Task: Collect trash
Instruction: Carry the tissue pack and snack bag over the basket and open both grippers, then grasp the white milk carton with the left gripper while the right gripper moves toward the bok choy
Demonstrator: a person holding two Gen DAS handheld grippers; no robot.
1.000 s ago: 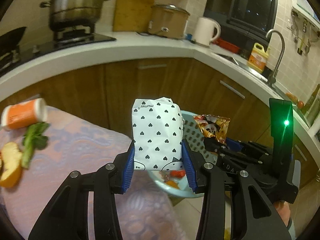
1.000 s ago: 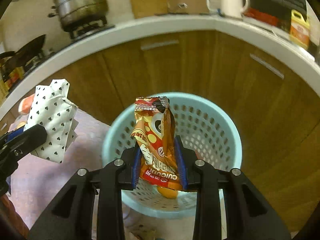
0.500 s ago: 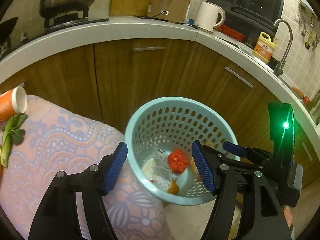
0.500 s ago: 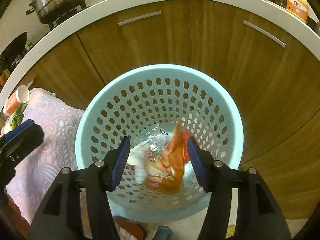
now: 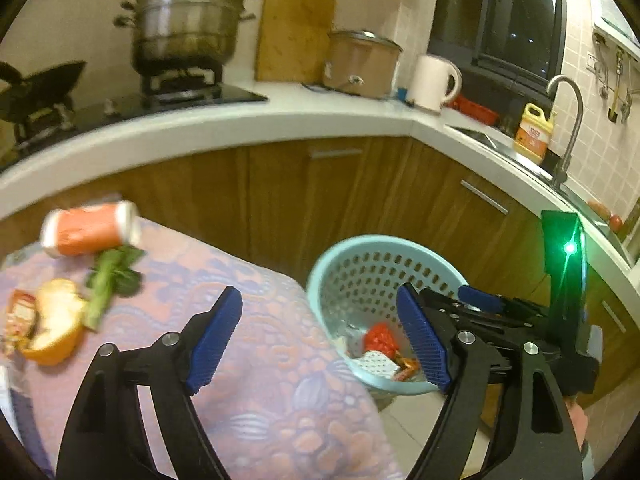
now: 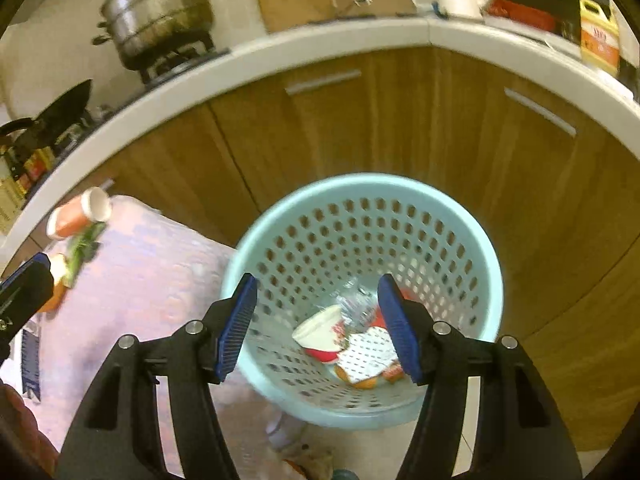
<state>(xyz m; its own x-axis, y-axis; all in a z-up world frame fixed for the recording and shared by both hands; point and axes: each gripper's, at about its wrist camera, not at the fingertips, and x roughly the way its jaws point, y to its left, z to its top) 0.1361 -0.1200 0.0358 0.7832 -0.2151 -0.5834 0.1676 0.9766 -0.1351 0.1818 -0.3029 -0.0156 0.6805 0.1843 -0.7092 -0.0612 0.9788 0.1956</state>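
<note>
Below the right claw (image 6: pixel 316 328), whose blue-padded jaws stand wide apart and hold nothing, sits the pale blue perforated waste basket (image 6: pixel 476 256) on the floor, against the wooden cabinet doors (image 6: pixel 400 120). Framed between the jaws, at the basket's bottom, lie a white bowl with a red base (image 6: pixel 320 332), a heart-print paper bag (image 6: pixel 370 350), an orange snack wrapper (image 6: pixel 360 380) and a clear crumpled plastic piece (image 6: pixel 354 304). The left claw (image 5: pixel 320 336) is likewise spread wide and empty; its right finger overlaps the basket's near rim (image 5: pixel 340 252), while its left finger hangs over the patterned cloth of the desk (image 5: pixel 272 360). Ahead and to the left of that claw, uncollected trash rests on the cloth: an orange cup on its side (image 5: pixel 90 228), a green vegetable stalk (image 5: pixel 110 280) just beside it, an orange peel (image 5: pixel 56 324), and a red wrapper (image 5: pixel 18 316) at the peel's left. Beyond, a steel steamer pot (image 5: pixel 188 24) stands on the stove.
</note>
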